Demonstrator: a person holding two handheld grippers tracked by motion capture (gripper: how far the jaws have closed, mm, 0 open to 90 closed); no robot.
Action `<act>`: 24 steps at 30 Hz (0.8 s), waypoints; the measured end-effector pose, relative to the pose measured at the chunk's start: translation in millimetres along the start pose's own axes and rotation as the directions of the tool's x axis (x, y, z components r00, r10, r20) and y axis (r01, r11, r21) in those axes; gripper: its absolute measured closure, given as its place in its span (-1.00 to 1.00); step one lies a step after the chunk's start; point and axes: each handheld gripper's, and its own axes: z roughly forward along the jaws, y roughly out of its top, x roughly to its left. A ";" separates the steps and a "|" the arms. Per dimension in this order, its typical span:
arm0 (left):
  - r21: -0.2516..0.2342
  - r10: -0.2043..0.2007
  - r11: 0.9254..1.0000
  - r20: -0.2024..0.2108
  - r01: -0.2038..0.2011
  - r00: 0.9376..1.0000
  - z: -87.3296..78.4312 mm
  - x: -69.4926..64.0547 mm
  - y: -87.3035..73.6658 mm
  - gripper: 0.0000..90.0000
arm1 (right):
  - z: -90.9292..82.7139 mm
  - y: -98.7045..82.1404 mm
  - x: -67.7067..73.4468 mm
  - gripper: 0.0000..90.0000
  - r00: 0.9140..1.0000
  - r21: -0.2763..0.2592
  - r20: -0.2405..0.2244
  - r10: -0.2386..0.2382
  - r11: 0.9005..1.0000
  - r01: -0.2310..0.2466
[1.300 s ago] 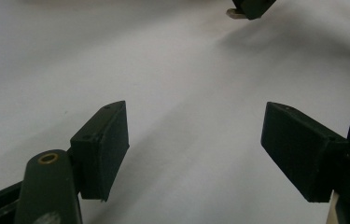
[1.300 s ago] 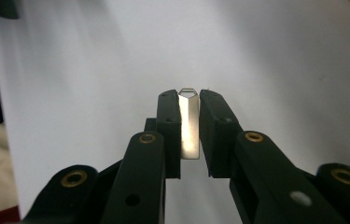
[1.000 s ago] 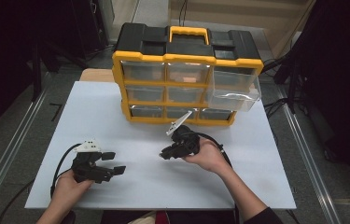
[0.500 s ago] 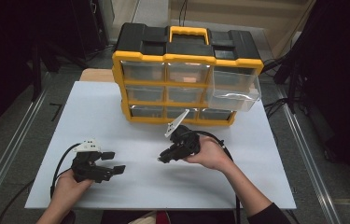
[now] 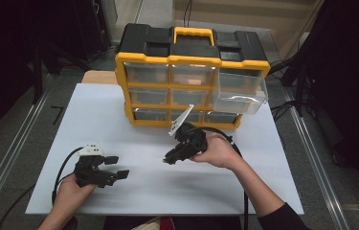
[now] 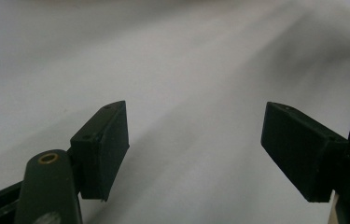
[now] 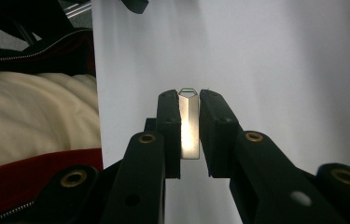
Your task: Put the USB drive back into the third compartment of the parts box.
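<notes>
My right gripper (image 7: pixel 189 97) is shut on a small flat shiny metal piece (image 7: pixel 189 128) that stands upright between the two pads, its pointed end at the tips. In the high view the right gripper (image 5: pixel 169 158) hovers over the middle of the white table (image 5: pixel 95 120), pointing toward the person's side, in front of a yellow-and-black drawer organizer (image 5: pixel 191 81). Near the front left, my left gripper (image 5: pixel 118 166) rests low over the table. Its jaws are wide apart (image 6: pixel 196 128) with only bare white surface between them.
The organizer's top-right clear drawer (image 5: pixel 240 93) is pulled out and overhangs the table. Cables trail from both grippers. In the right gripper view the table's front edge (image 7: pixel 95 93) borders the person's cream and red clothing (image 7: pixel 32 116). Dark floor and metal rails flank the table.
The right hand has lifted a little with the metal piece still clamped in its jaws. The left hand and its gripper have kept still.
</notes>
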 end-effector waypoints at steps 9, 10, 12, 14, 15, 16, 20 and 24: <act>0.004 0.001 1.000 0.002 -0.001 1.000 -0.2 0.1 0.1 -0.46 | -15.3 9.7 1.8 0.70 1.000 0.001 0.013 -0.013 1.000 0.013; 0.004 -0.001 1.000 0.002 0.001 1.000 0.0 -0.1 0.0 -0.46 | -17.1 10.5 2.1 0.70 1.000 -0.003 0.010 -0.010 1.000 0.010; 0.007 0.002 1.000 -0.002 -0.002 1.000 0.2 -0.4 0.0 -0.46 | -20.7 11.5 2.7 0.70 1.000 -0.004 0.010 -0.007 1.000 0.007; 0.007 0.002 1.000 -0.002 -0.002 1.000 0.2 -0.4 -0.1 -0.46 | -22.4 12.1 3.0 0.70 1.000 -0.008 0.012 -0.005 1.000 0.006; 0.006 0.001 1.000 -0.001 -0.001 1.000 0.0 -0.4 0.0 -0.46 | -23.2 12.3 3.0 0.70 1.000 -0.004 0.011 -0.004 1.000 0.004; 0.005 0.000 1.000 -0.001 0.000 1.000 0.0 -0.4 0.0 -0.46 | -23.9 12.6 3.0 0.70 1.000 0.000 0.014 -0.009 1.000 0.009; 0.004 -0.001 1.000 0.003 0.001 1.000 0.0 -0.4 0.0 -0.46 | -27.6 14.2 3.8 0.70 1.000 0.004 0.017 -0.003 1.000 0.003; 0.004 -0.002 1.000 0.004 0.002 1.000 0.1 -0.3 0.1 -0.46 | -36.7 19.1 6.5 0.70 0.999 -0.009 0.030 -0.015 1.000 0.016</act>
